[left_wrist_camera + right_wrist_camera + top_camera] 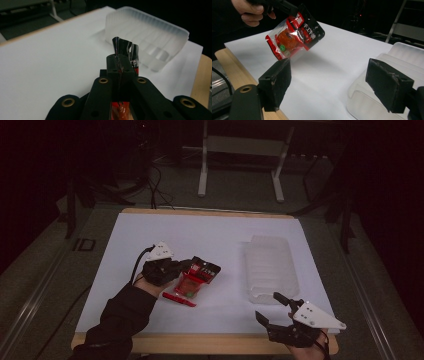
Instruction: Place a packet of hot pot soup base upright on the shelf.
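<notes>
A red and black snack packet (pixel 197 276) with a clear window hangs above the white mat, pinched at its black edge by my left gripper (pixel 186 266), which is shut on it. In the left gripper view the packet's foil edge (pixel 123 48) sticks up past my left gripper (pixel 119 65), its jaws pressed together. The right gripper view has the packet (pixel 294 37) dangling from those jaws under a hand (pixel 252 12). My right gripper (pixel 270 309) stands open near the table's front edge, right of the packet, its fingers (pixel 278 77) wide apart with nothing between them.
A translucent ribbed plastic tray (pixel 270 265) lies on the white mat (pixel 165 230) at the right, just beyond my right gripper. A thin red strip (pixel 179 299) lies on the mat below the packet. The wooden table edge (pixel 200 342) runs along the front.
</notes>
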Available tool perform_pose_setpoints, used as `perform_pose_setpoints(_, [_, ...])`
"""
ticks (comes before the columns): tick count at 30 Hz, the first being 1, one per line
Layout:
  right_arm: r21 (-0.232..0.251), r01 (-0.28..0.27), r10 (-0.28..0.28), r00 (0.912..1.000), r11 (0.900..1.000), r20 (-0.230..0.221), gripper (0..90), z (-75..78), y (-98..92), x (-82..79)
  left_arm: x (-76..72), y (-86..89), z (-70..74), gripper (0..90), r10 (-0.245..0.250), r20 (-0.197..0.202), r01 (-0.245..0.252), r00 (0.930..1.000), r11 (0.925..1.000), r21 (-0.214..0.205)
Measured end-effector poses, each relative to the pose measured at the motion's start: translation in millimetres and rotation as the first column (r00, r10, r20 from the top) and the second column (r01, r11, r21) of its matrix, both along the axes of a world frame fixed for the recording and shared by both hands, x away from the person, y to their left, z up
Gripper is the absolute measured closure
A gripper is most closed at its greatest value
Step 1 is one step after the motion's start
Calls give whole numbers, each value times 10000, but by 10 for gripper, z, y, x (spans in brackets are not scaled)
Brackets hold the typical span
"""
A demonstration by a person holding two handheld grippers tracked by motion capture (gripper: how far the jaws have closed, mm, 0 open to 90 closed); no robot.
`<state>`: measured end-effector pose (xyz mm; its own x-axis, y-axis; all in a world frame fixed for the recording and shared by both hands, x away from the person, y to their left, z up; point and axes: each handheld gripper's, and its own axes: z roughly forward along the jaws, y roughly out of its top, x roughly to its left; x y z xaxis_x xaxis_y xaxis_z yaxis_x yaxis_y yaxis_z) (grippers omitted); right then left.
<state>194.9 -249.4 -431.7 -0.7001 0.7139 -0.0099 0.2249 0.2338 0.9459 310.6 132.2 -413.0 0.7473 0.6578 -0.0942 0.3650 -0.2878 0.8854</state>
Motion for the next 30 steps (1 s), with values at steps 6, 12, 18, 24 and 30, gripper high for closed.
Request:
perform_pose_setpoints(6, [8,-259,259,9996,9997,64,223,80,1,43,-34,20,120,895,-22,279,36,9996,9987,-515])
perform_pose_setpoints(12, [43,-353,352,9992,9994,198,225,230,1,137,-77,64,233,895,-27,463,72,9989,9953,-961])
perform_pose_setpoints(18, [1,-576,575,9969,9983,530,227,436,51,258,-122,78,305,895,-87,604,158,9981,9928,-1185])
perform_pose_setpoints(24, [-46,-990,991,9925,9951,718,229,637,135,403,-167,96,359,895,-141,693,236,9975,9902,-1379])
perform_pose_setpoints(30, [-238,-1439,1453,9859,9893,825,228,798,240,546,-198,122,388,895,-223,731,328,9971,9888,-1456])
